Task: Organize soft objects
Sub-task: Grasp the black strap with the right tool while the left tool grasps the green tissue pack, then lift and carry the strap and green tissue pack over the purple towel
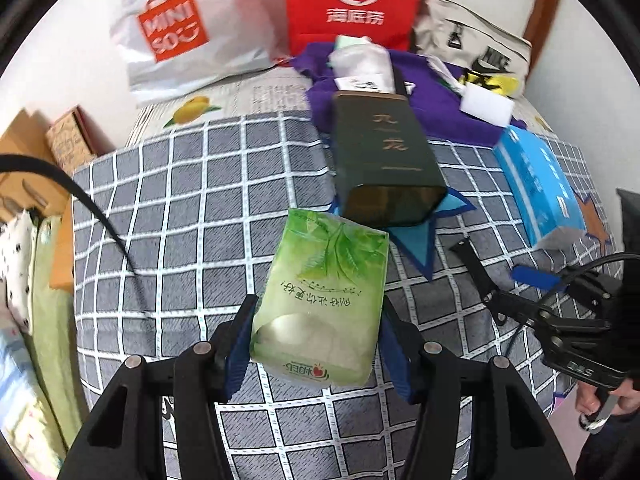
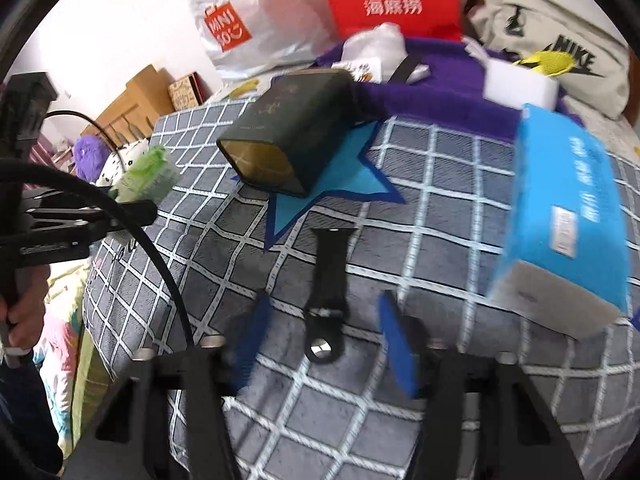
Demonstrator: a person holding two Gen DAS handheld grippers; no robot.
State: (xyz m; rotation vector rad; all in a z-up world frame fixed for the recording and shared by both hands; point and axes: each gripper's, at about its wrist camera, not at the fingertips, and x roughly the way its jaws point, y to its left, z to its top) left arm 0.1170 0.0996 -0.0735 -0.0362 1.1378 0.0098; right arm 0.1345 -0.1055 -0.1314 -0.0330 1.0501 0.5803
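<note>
So the whole thing sits on a bed [image 2: 440, 168] with a grey checked cover, bags lined up along the far edge and a purple cloth [image 2: 432, 92] just in front of them.

The dark green box [image 2: 296, 128] lies on its side near the middle, open end facing the near edge, resting on a blue star patch [image 2: 344, 188]. The blue tissue pack [image 2: 568, 216] is off toward the right edge.

The left gripper [image 1: 316, 344] has its pads clamped on both sides of the green tissue pack [image 1: 324, 292], which is lifted off the cover, long axis pointing away toward the box.

The bit that matters: the black watch strap [image 2: 328, 280] lies flat right between the right gripper [image 2: 324, 336] fingers, long axis running straight away along the fingers. Jaws about half open, pads either side of the strap with a clear gap, so not gripping. I'd say the right one is the obvious pick, it only has to drop down and close.
</note>
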